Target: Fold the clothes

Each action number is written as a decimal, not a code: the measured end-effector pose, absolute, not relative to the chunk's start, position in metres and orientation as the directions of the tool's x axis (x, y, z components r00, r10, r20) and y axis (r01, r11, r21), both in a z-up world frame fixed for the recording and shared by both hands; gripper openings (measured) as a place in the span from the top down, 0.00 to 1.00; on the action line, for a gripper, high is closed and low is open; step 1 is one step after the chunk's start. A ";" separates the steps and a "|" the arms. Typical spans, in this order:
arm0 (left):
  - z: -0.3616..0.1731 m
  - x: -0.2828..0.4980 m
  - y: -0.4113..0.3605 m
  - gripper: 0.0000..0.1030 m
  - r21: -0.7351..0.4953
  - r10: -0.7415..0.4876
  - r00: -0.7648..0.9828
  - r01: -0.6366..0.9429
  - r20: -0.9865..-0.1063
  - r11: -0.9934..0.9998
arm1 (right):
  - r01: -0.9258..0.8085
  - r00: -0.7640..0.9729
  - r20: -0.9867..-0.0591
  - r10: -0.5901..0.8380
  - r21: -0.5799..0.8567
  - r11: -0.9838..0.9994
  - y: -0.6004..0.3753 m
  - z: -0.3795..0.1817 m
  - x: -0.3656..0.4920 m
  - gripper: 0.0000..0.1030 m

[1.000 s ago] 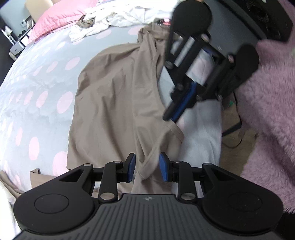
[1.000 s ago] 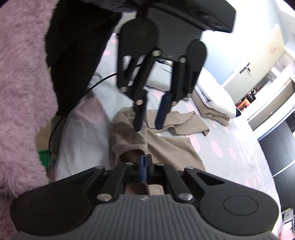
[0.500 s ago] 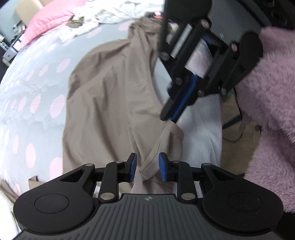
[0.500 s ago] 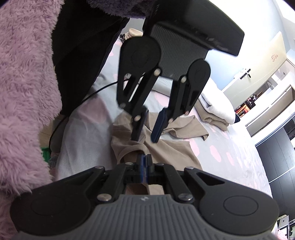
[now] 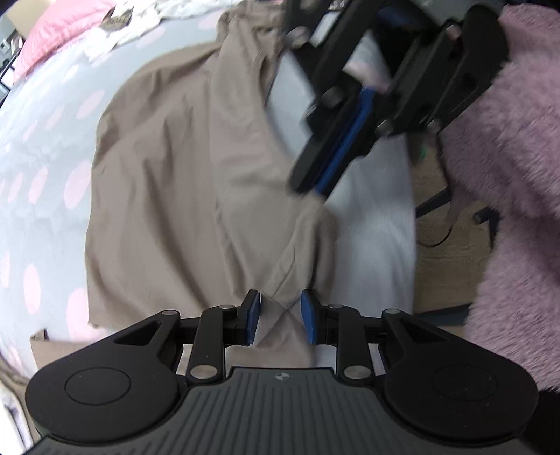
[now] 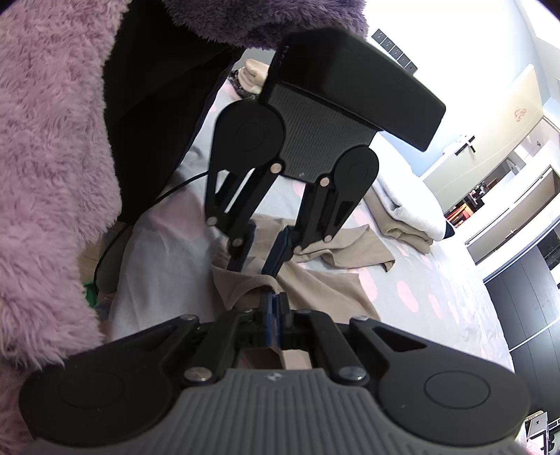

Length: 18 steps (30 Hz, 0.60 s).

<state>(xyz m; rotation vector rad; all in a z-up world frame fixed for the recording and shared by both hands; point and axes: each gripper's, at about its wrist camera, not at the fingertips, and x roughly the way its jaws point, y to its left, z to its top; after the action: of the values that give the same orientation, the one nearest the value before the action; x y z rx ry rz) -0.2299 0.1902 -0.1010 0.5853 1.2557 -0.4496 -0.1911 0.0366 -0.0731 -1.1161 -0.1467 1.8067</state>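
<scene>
A tan shirt [image 5: 175,175] lies spread on the spotted bed sheet [image 5: 45,140], its near edge by the bed's side. My left gripper [image 5: 280,313] points steeply down over that edge. Its blue pads [image 5: 252,315] stand apart, a raised fold of the shirt lies between them, and they do not press on it. In the right wrist view the left gripper [image 6: 259,262] hangs just above the shirt [image 6: 332,290]. My right gripper [image 6: 274,304] is shut on the shirt's hem. The left wrist view shows the right gripper [image 5: 313,190] blurred, pinching the cloth's edge.
A fluffy pink sleeve [image 5: 507,175] fills the right side, with the floor [image 5: 448,252] below the bed's edge. White clothes [image 5: 140,21] and a pink pillow [image 5: 52,35] lie at the far end. A folded tan and white stack [image 6: 402,217] sits behind another tan garment [image 6: 350,252].
My left gripper has sunk closer to the shirt, so the fold between its pads looks larger. The right gripper has kept its grip and place.
</scene>
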 end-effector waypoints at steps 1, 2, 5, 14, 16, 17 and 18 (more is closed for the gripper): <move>-0.103 -0.230 0.191 0.76 0.163 0.003 0.256 0.607 -0.967 0.778 | -0.661 -0.111 -0.630 0.769 -0.531 -0.530 0.036 -0.074 -0.191 0.98; -0.105 -0.229 0.193 0.76 0.163 0.006 0.255 0.601 -0.967 0.783 | -0.658 -0.111 -0.637 0.763 -0.529 -0.536 0.036 -0.076 -0.192 0.98; -0.107 -0.228 0.193 0.89 0.159 0.001 0.262 0.585 -0.965 0.795 | -0.654 -0.107 -0.658 0.746 -0.518 -0.551 0.036 -0.081 -0.191 0.98; -0.085 -0.236 0.217 1.00 0.145 -0.011 0.340 0.428 -0.940 0.892 | -0.646 -0.072 -0.718 0.692 -0.495 -0.581 0.032 -0.100 -0.193 0.98; -0.090 -0.239 0.220 1.00 0.149 0.010 0.320 0.411 -0.947 0.899 | -0.650 -0.064 -0.729 0.681 -0.488 -0.583 0.034 -0.105 -0.192 0.99; -0.095 -0.240 0.220 1.00 0.153 0.023 0.305 0.410 -0.952 0.899 | -0.653 -0.065 -0.738 0.672 -0.478 -0.588 0.034 -0.108 -0.192 1.00; -0.098 -0.242 0.220 1.00 0.154 0.030 0.294 0.410 -0.955 0.899 | -0.655 -0.069 -0.748 0.661 -0.465 -0.595 0.035 -0.111 -0.192 1.00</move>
<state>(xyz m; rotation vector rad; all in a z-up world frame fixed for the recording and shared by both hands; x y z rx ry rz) -0.2420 0.2196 -0.0983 0.4080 1.2559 -0.2628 -0.1916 0.0348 -0.1115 -1.2682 -0.0063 1.8074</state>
